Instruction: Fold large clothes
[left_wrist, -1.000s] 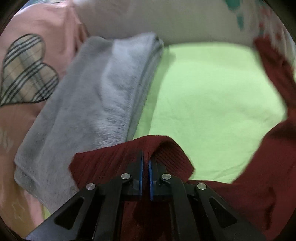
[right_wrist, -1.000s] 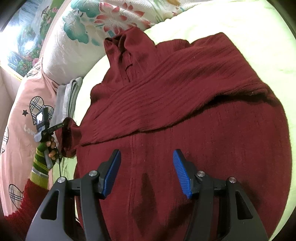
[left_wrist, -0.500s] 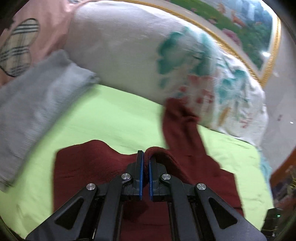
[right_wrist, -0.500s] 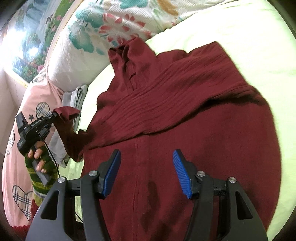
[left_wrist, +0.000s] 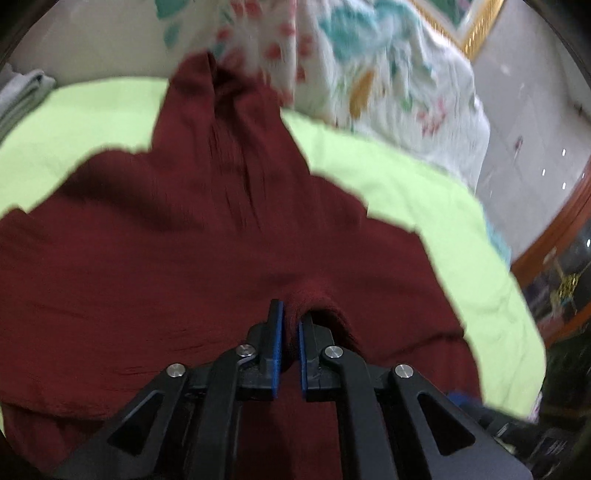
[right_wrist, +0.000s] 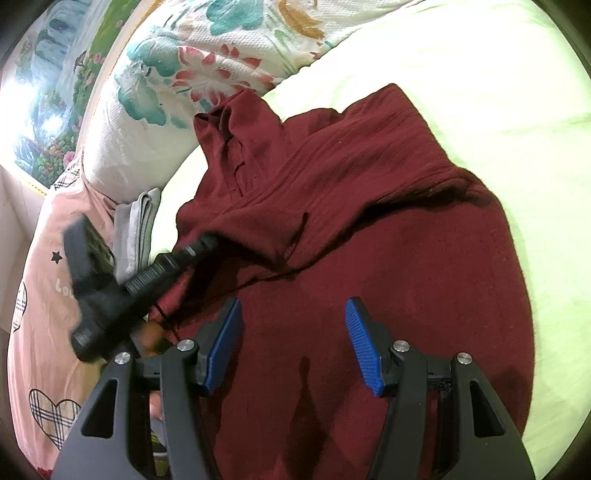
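Maroon sweater (right_wrist: 388, 229) spread mid-frame on green bed (right_wrist: 498, 92); both sleeves look folded in. Left hand-held gripper (left_wrist: 290, 332) just loosening, cuff between pads; right hand-held gripper (right_wrist: 293, 343) apart, empty. Body fold remains.

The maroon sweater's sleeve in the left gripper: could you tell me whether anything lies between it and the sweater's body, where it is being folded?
Nothing visible does. The left gripper, its jaws just opening slightly, has the sleeve between them above the maroon sweater, whose body lies bare on the green sheet. The folded grey garment sits off to the side.
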